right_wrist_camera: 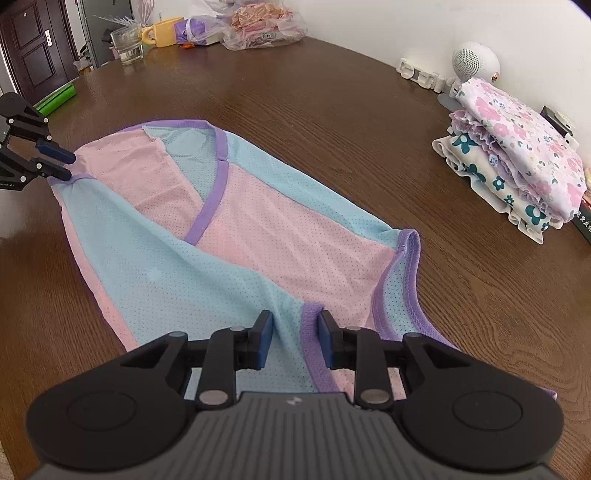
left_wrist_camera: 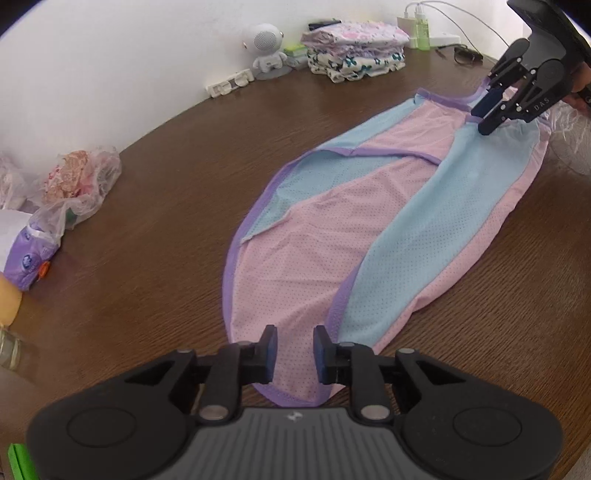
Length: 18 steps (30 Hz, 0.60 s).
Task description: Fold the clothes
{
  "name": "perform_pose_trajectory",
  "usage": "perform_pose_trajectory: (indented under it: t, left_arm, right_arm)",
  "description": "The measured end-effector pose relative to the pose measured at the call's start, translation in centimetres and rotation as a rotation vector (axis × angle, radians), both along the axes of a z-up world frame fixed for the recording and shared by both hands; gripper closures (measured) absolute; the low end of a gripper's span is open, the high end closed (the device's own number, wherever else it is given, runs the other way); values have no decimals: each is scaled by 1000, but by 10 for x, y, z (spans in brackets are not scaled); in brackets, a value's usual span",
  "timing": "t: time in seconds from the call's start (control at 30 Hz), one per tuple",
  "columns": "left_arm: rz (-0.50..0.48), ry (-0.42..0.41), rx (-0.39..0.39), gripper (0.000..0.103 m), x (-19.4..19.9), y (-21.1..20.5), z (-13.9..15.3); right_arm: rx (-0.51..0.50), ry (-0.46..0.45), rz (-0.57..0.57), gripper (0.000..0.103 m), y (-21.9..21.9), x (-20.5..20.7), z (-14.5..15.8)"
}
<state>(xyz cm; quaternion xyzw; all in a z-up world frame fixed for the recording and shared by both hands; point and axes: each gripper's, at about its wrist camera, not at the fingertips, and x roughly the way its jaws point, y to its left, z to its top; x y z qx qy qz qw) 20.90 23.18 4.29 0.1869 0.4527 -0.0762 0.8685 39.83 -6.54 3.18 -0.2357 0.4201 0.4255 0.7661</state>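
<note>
While my left fingers (left_wrist_camera: 294, 350) hang over the near end of the pink and blue top (left_wrist_camera: 369, 229), they stand a little apart and hold nothing. It lies flat on the brown desk (left_wrist_camera: 147, 221). From my right side, my right fingers (right_wrist_camera: 294, 339) are also apart, over its purple trim (right_wrist_camera: 317, 354), not pinching it.

Table (right_wrist_camera: 314, 92): bare wood wide open between garment (right_wrist_camera: 229, 221) and wall. Obstacles along far edge: folded stack (right_wrist_camera: 517, 155), speaker (left_wrist_camera: 266, 48), bags (left_wrist_camera: 79, 181), glass (right_wrist_camera: 127, 46), mug (right_wrist_camera: 164, 32). Right margin beyond garment narrow; something pale there, possibly another bag, unclear
</note>
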Motion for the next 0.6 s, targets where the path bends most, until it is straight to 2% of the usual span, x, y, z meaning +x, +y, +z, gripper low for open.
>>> perform_pose_trajectory:
  t: [0.1,0.17,0.27,0.33,0.4,0.47,0.6]
  left_arm:
    - [-41,-48,-66,80,-9,-13,12]
    - [-80,-56,-113,80,-10,-28,14]
    - [-67,-35,-184,80,1,-44,2]
    - [-58,-21,-231,80,9,-55,-6]
    - [-3,4,-290,80,17,-52,-14]
    - [51,18,-296,81,21,-49,-21]
    - [59,8,-248,81,15,-46,-22]
  right_arm:
    - [72,-25,0,74,-8,-16,18]
    - [90,-35,48,74,-5,-32,21]
    - [64,-41,135,71,10,-51,14]
    - [56,-40,154,70,14,-54,6]
    - [62,-34,152,70,11,-52,0]
    - [57,-35,142,69,3,-51,-5]
    - [54,-17,109,59,-23,-47,-12]
